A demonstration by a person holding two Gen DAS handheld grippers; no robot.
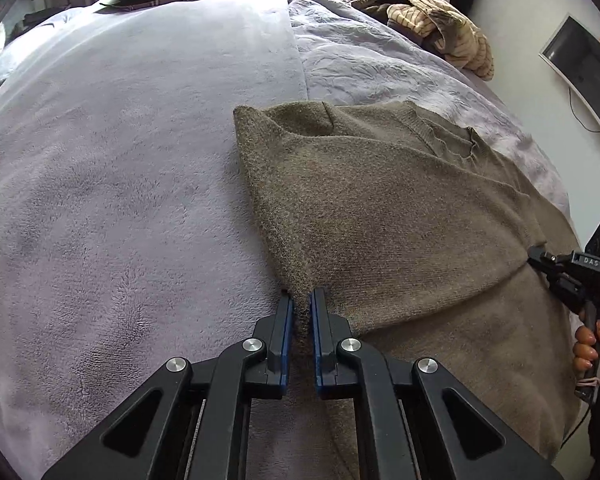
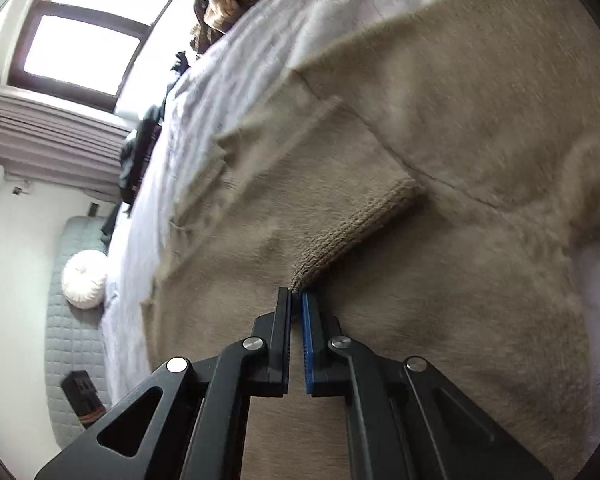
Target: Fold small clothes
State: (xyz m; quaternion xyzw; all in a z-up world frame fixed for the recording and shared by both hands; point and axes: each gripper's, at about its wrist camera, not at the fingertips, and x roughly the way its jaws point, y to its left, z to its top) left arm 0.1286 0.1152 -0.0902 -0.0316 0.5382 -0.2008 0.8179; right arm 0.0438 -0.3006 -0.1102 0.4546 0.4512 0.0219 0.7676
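Left gripper (image 1: 301,300) pinches sweater (image 1: 380,200) fold edge; right gripper (image 2: 297,300) clamps ribbed cuff (image 2: 352,232). You lift both evenly, keep knit taut, fold across.

- The left wrist camera looked steeply down along its fingers, close over the brown sweater (image 1: 380,208) on the bed (image 1: 120,160).
- The right wrist camera, rolled sideways, faced the same sweater (image 2: 440,160), the window (image 2: 84,40) behind.
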